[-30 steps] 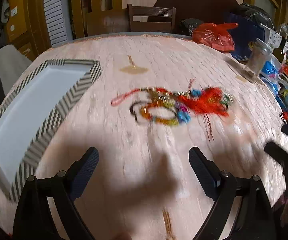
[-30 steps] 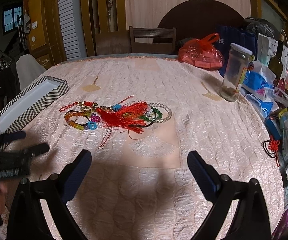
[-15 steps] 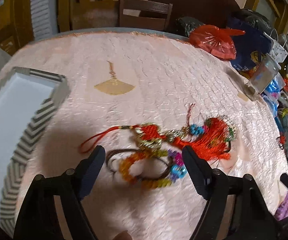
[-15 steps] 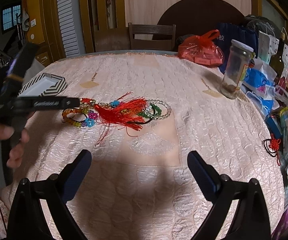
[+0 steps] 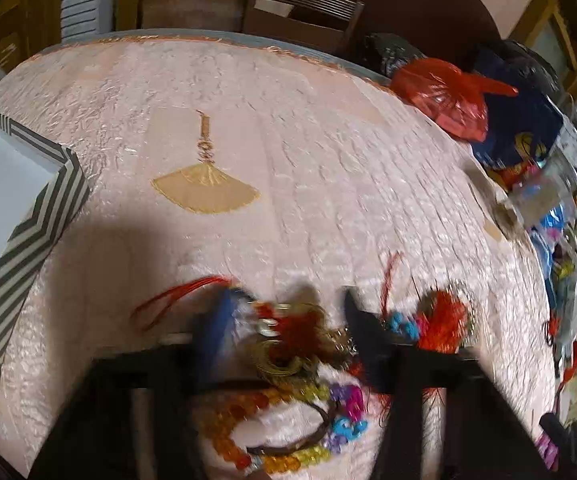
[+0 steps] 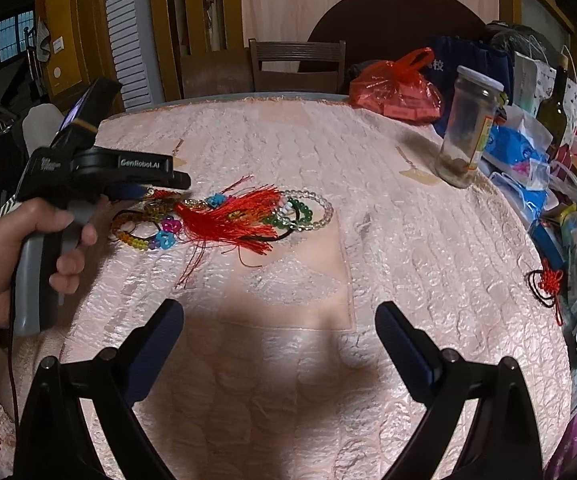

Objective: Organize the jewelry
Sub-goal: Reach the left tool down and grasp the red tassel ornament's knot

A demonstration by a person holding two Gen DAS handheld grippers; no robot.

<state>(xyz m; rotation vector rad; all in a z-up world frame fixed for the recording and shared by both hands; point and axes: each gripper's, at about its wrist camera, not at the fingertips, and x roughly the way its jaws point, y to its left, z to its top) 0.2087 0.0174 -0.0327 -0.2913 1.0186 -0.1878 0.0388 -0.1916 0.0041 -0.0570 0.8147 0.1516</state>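
The counter [image 6: 408, 240] carries, along its right edge, a glass jar [image 6: 470, 128], a red plastic bag [image 6: 396, 88] and packets. A chevron-edged tray [image 5: 36, 236] sits at left, its white floor bare. The jewelry pile [image 6: 224, 216] lies mid-counter, its long axis left to right, red tassel [image 6: 232, 220] fanned rightward. The left tongs [image 5: 288, 320] are apart, blurred, straddling the gold-and-red charm [image 5: 292, 340]. The right tongs [image 6: 276, 340] are apart, holding nothing, well short of the pile.

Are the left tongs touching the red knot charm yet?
Cannot tell. Left wrist view shows the left tongs straddling the red knot charm, but motion blur hides any contact. The right wrist view is too oblique.
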